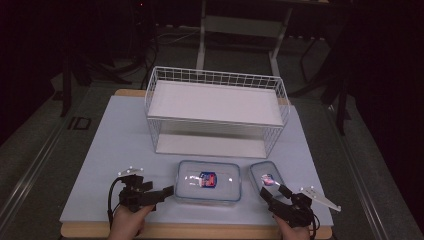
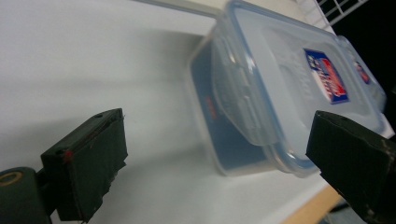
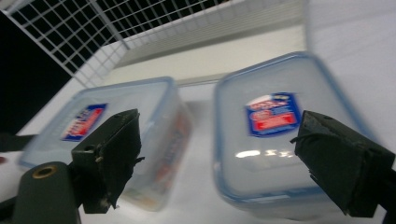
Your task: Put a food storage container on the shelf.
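I have two lidded plastic boxes on the white table [image 1: 100,150] in front of the wire basket [image 1: 215,80]: the larger box [image 1: 208,181] sits at the middle of the near edge, the smaller box [image 1: 266,178] just beside it on the right. Both look light, stiff and empty, I judge, with smooth lids that could slip under the pads, so I would take each by its short end wall below the lid rim, not by the clip flaps. My left gripper [image 1: 167,191] lies low and nearly level, pointing at the larger box's left end, jaws spread wide with nothing in them. My right gripper [image 1: 272,195] angles in towards the smaller box's near end, jaws likewise wide apart and empty
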Motion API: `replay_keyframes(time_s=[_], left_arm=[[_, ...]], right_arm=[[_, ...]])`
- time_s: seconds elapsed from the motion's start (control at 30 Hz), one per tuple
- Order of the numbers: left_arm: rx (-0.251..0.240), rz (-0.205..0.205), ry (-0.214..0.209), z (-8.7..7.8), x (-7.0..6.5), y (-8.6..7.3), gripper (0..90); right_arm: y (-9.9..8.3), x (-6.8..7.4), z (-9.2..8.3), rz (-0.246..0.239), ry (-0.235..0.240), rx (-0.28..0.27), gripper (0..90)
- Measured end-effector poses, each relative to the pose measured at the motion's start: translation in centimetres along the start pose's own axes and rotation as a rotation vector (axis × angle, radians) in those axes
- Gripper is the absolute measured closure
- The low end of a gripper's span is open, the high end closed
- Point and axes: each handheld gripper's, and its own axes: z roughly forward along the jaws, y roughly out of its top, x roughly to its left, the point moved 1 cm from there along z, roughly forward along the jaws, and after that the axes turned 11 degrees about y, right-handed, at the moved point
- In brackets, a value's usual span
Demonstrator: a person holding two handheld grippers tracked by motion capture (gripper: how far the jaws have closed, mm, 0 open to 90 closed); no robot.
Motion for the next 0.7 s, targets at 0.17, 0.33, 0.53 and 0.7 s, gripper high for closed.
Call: replay_keyframes(time_s=[0.17,0.33,0.53,0.7], left_arm=[[0.015,-0.018,-0.053,0.0,-0.6,0.6,6.6],[0.042,-0.032,-0.096,0.7,-0.9,1.2,13.1],[0.061,-0.076,-0.169,1.6,-0.8,2.0,15.2],[0.091,-0.077,-0.2,2.4,-0.8,2.4,23.9]], right_arm=[[1.1,0.9,1.1,0.071,0.031,0.098,16.6],[1.9,1.1,2.3,0.117,0.079,0.185,27.9],[2.2,1.5,4.2,0.14,0.15,0.285,31.6],[2.0,1.6,5.9,0.162,0.182,0.33,36.7]])
